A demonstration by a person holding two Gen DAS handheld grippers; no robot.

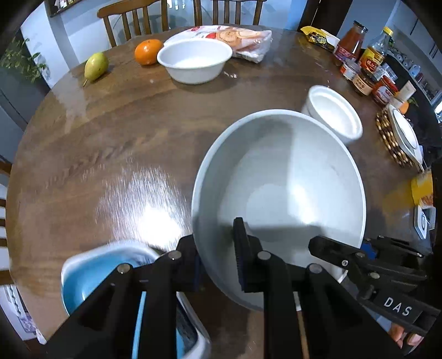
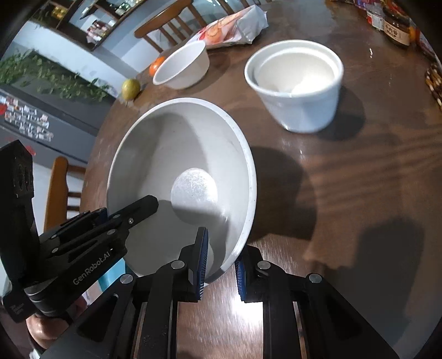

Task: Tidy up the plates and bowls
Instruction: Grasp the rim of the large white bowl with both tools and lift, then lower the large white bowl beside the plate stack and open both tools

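A large white bowl (image 1: 279, 193) is held tilted above the wooden table (image 1: 110, 143). My left gripper (image 1: 215, 240) is shut on its near-left rim, one finger inside and one outside. My right gripper (image 2: 221, 254) is shut on its near-right rim (image 2: 237, 248); this gripper also shows in the left wrist view (image 1: 345, 256). The bowl fills the middle of the right wrist view (image 2: 182, 176). Two nested white bowls (image 2: 298, 82) stand beyond it, also seen in the left wrist view (image 1: 334, 113). A single white bowl (image 1: 194, 59) stands farther back. A blue dish (image 1: 91, 276) lies below my left gripper.
A pear (image 1: 95, 66), an orange (image 1: 147, 51) and a snack bag (image 1: 234, 38) lie at the far edge. Sauce jars and bottles (image 1: 364, 60) line the right side. A woven mat with a white plate (image 1: 400, 135) sits at the right. Chairs (image 1: 132, 19) stand behind.
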